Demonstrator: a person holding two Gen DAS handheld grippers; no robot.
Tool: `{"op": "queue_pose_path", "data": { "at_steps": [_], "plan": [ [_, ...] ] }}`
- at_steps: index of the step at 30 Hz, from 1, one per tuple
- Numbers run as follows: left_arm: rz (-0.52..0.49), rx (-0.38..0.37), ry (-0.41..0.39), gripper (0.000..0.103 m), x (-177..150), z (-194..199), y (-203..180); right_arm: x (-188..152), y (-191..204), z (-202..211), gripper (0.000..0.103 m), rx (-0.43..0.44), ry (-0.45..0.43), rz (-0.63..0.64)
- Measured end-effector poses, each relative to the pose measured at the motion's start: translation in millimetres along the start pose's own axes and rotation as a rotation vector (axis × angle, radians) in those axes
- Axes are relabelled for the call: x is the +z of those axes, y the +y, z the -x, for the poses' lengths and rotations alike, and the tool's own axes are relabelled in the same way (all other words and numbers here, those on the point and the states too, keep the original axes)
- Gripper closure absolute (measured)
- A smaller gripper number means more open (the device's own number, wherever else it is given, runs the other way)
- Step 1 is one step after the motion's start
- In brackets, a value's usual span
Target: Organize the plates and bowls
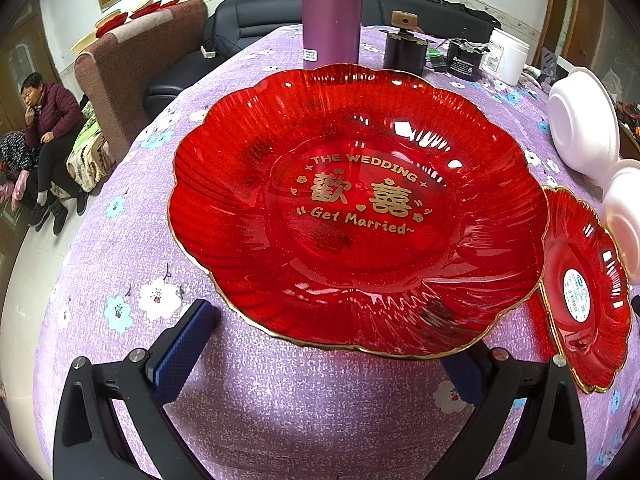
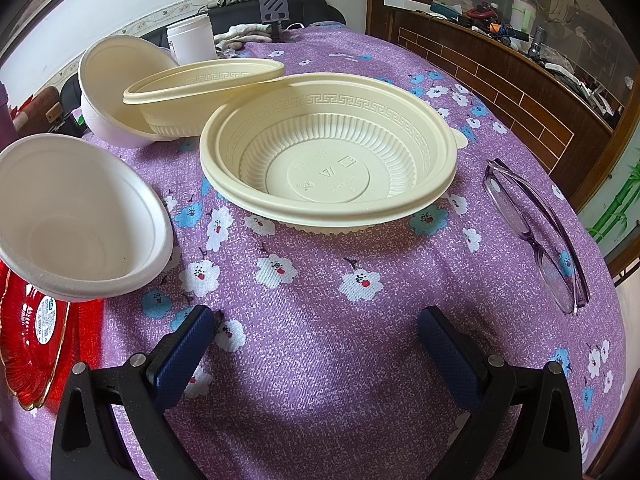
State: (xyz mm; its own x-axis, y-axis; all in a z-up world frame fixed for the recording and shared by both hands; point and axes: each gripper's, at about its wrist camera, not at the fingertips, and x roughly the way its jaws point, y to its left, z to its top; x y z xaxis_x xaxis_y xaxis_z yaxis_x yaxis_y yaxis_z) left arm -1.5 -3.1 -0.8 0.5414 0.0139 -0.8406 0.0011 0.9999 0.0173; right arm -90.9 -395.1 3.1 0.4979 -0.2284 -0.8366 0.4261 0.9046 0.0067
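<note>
Left wrist: red plate (image 1: pixel 356 208) flat, lettering upright.

It was a home living room: a floral tablecloth (image 1: pixel 248 380) covered the table, with a black sofa (image 1: pixel 240 28) at upper centre.

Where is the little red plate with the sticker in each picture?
Left wrist view: the small red plate sits at the right edge, beside the big red plate.
Right wrist view: it is in the bottom-left corner, partly under a white foam bowl.
Shared landmark: that foam bowl.
</note>
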Motion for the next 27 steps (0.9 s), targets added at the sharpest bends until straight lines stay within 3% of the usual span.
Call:
{"op": "queue_pose_path", "data": {
  "at_steps": [5,7,10,12,16,20,25,27],
  "plan": [
    [-0.008,0.005,0.023,0.0,-3,5,1,0,0,0,0.001,0.019,0.003,0.028],
    [-0.02,-0.037,0.029,0.0,-8,11,2,1,1,0,0.001,0.052,0.017,0.073],
    [-0.025,-0.097,-0.011,0.0,-27,31,9,-5,-3,10,0.001,0.102,0.038,0.09],
    [-0.045,-0.101,-0.047,0.0,-43,46,13,-16,-8,31,0.001,0.15,-0.008,0.101],
    [-0.059,-0.117,-0.085,0.0,-63,64,23,-34,-4,74,0.001,0.27,-0.089,0.169],
    [-0.029,-0.133,-0.131,0.0,-66,84,42,-43,22,108,0.0,0.457,-0.134,0.246],
    [0.012,-0.165,-0.154,0.0,-56,111,61,-46,65,136,0.005,0.631,-0.109,0.331],
    [0.012,-0.164,-0.153,0.0,-49,122,67,-41,78,145,0.008,0.664,-0.087,0.349]
  ]
}}
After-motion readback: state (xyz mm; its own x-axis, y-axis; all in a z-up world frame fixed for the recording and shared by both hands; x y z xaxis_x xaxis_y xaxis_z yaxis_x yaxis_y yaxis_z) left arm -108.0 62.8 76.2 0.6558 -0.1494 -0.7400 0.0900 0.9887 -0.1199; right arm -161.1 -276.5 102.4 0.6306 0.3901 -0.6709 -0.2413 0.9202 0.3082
